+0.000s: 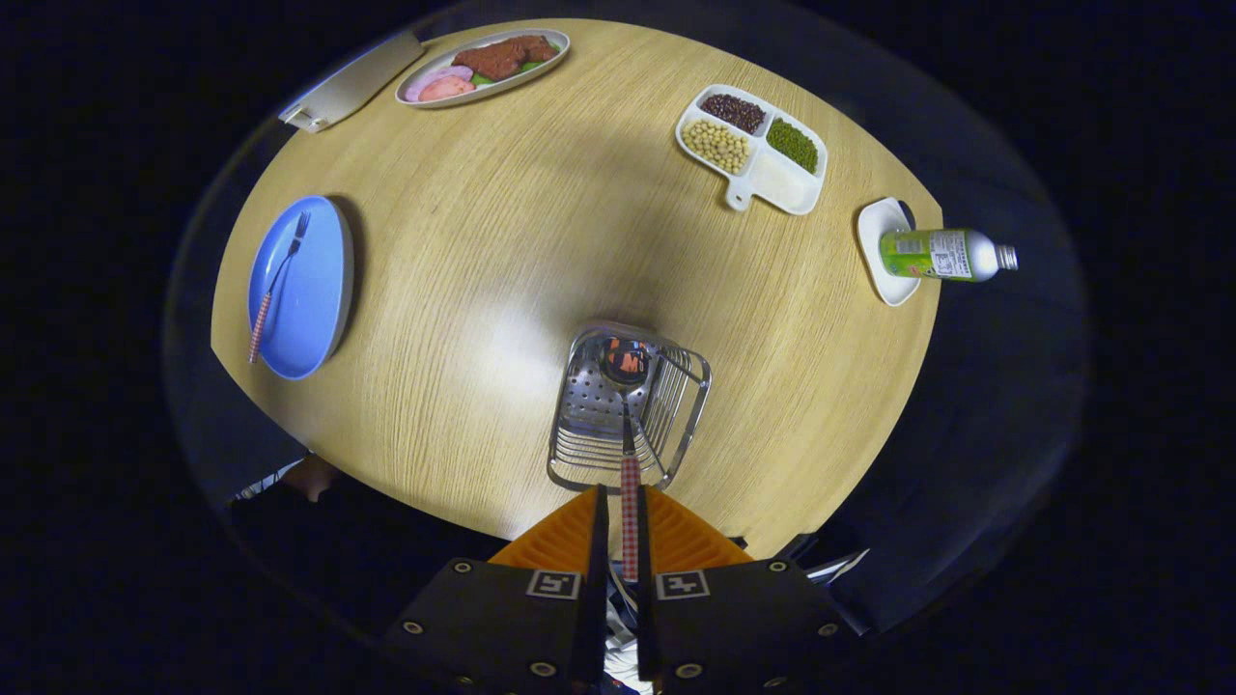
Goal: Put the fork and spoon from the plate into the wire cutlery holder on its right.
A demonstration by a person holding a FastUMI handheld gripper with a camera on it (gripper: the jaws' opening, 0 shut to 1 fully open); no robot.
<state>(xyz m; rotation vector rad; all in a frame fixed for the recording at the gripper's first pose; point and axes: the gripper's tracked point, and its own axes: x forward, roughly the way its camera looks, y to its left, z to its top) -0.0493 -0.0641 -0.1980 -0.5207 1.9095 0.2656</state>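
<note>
Gripper: the gripper [630, 516] is hanging high over the table, looking down. Its two orange fingers [565, 536] are pressing on the checked handle of the spoon [629, 425], so the jaws are closed on it.

Spoon: it is pointing straight ahead from the fingers, bowl end first. The shiny bowl is sitting over the open top of the wire cutlery holder [690, 410]. I cannot tell if the bowl is touching the inside yet.

Wire cutlery holder: it is standing near the edge of the tabletop [502, 251] that is closest to the gripper, just ahead of the fingers.

What matters most: the spoon's long line is running from the fingers right into the holder's mouth. I think the spoon needs to go down along that line, then the jaws can let go.

Fork: the fork [275, 285] is lying on the blue plate [323, 280], near the left edge of the tabletop. Its prongs are pointing away and its checked handle is pointing back toward the near edge. It is well apart from the holder.

How far along: I think the spoon is nearly done and the fork is waiting its turn.

Other things: a dish of food [425, 95] and a tray of beans [787, 183] are sitting by the far edge.

Writing: a green bottle [941, 254] is lying by the right edge. Its label is too small to read.
</note>
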